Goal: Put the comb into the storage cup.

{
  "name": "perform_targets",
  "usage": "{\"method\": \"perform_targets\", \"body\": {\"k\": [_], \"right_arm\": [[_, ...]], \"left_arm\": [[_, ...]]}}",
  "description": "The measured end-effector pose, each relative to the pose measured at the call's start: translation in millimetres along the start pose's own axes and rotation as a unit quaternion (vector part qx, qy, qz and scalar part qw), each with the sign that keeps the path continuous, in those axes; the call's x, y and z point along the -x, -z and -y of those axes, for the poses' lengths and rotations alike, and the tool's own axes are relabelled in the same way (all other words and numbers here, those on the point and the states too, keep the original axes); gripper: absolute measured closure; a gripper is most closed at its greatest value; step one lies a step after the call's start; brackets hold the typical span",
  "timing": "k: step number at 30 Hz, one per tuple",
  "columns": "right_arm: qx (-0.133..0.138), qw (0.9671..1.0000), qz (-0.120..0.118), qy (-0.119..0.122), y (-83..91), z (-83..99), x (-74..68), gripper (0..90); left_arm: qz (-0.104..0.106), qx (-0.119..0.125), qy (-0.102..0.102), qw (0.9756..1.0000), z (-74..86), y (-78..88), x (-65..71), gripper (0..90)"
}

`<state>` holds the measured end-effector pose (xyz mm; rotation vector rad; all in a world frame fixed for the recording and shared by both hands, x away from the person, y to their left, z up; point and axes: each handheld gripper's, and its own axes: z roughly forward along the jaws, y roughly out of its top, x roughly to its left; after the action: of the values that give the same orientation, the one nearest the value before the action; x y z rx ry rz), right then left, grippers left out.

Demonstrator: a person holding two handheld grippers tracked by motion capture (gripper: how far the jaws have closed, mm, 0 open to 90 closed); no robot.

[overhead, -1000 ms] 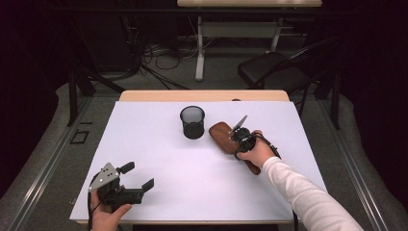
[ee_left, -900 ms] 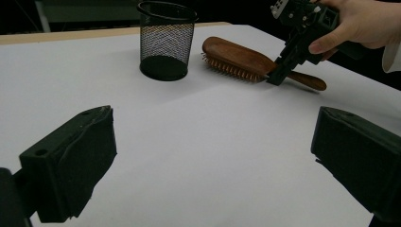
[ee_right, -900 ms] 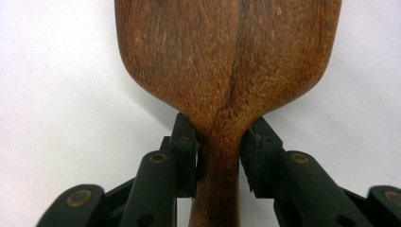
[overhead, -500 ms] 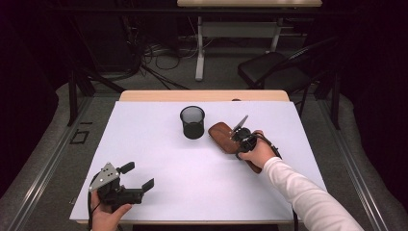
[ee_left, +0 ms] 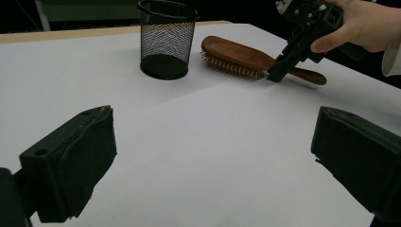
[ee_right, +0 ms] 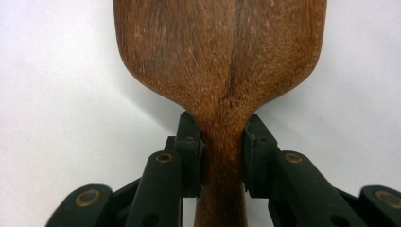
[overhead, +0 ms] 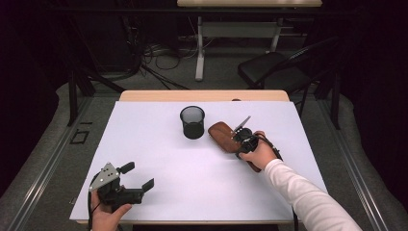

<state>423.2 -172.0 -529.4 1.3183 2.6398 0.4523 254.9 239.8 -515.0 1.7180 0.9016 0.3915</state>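
A brown wooden hairbrush [overhead: 222, 134] lies bristles down on the white table, right of centre. My right gripper [overhead: 238, 138] reaches down onto it from the right, its jaws shut on the narrow neck where the handle meets the head. In the right gripper view the two pads [ee_right: 191, 151] press both sides of the brush's neck [ee_right: 222, 123]. The left gripper view shows the brush [ee_left: 236, 54] and the right gripper [ee_left: 277, 73] on its handle. My left gripper [overhead: 138, 175] rests near the front left corner, jaws wide open with nothing between them.
A black mesh cup [overhead: 192, 121] stands upright just left of the brush head, also in the left gripper view [ee_left: 166, 38]. The white table top [overhead: 168, 159] has bare room between the two grippers. A dark chair [overhead: 274, 72] and cables lie beyond the far edge.
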Motion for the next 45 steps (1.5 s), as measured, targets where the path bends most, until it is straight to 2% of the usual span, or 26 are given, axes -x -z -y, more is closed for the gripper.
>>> {"method": "perform_targets", "body": {"k": [6,7,8,14,18,21,23,24,32,39,45], "right_arm": [[0.021,0.9998,0.002,0.002,0.4,4.8,-0.2,72.4],[0.034,0.9994,0.001,0.006,-0.8,5.4,0.2,72.4],[0.039,0.9992,0.001,-0.003,-0.8,6.2,-1.2,72.4],[0.065,0.9979,0.001,-0.003,-0.5,8.4,-3.5,72.4],[0.09,0.9959,-0.001,-0.015,2.1,9.6,-2.8,72.4],[0.118,0.9927,0.004,-0.026,6.4,11.0,0.2,72.4],[0.123,0.9919,0.007,-0.031,7.7,11.5,0.3,72.4],[0.128,0.9915,0.009,-0.026,8.9,11.6,1.5,72.4],[0.175,0.9838,0.019,-0.036,14.6,14.7,2.7,72.4],[0.2,0.9789,0.026,-0.034,17.3,15.1,0.3,72.4],[0.222,0.9737,0.021,-0.046,21.3,15.5,0.7,72.3]], "left_arm": [[-0.001,0.0,0.001,1.0,0.0,-0.1,-0.2,0.9],[-0.001,0.0,0.001,1.0,0.0,-0.1,-0.2,0.9],[-0.001,0.0,0.0,1.0,-0.1,-0.2,-0.2,0.9],[-0.001,0.0,0.001,1.0,0.4,-0.8,-0.5,0.9],[-0.002,0.001,0.001,1.0,0.2,0.2,-0.1,0.9],[-0.002,0.002,0.002,1.0,0.3,0.3,-0.6,0.9],[-0.002,0.002,0.002,1.0,0.1,0.5,-0.4,0.9],[-0.002,0.003,0.001,1.0,0.0,0.5,-0.4,0.9],[-0.003,0.004,0.0,1.0,0.2,0.3,-0.2,0.9],[-0.004,0.003,-0.001,1.0,0.3,0.1,-0.4,0.9],[-0.004,0.005,0.001,1.0,0.7,0.2,-0.6,0.9]]}}
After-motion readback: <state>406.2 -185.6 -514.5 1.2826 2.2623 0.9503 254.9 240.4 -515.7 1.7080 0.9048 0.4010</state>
